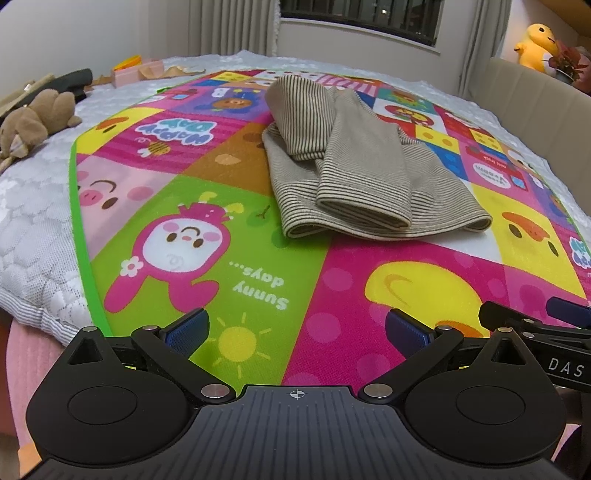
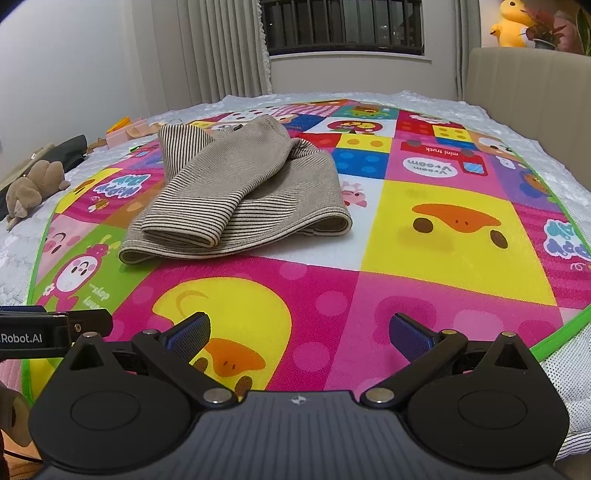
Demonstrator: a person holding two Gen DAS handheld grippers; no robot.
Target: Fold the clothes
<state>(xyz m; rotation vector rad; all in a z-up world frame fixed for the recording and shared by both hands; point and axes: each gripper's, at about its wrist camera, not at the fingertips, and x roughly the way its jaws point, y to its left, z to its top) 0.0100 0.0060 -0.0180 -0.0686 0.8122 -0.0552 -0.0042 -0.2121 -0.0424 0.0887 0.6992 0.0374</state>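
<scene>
A beige striped garment lies folded on a colourful cartoon play mat, its sleeves laid across the body. It also shows in the right wrist view, left of centre on the mat. My left gripper is open and empty, held back over the mat's near edge, well short of the garment. My right gripper is open and empty too, at the near edge, right of the garment. The right gripper's side shows at the right edge of the left wrist view.
The mat lies on a white quilted bed. A brown plush toy and small boxes lie at the far left. A beige headboard rises on the right, with a yellow plush above it. Curtains and a window stand behind.
</scene>
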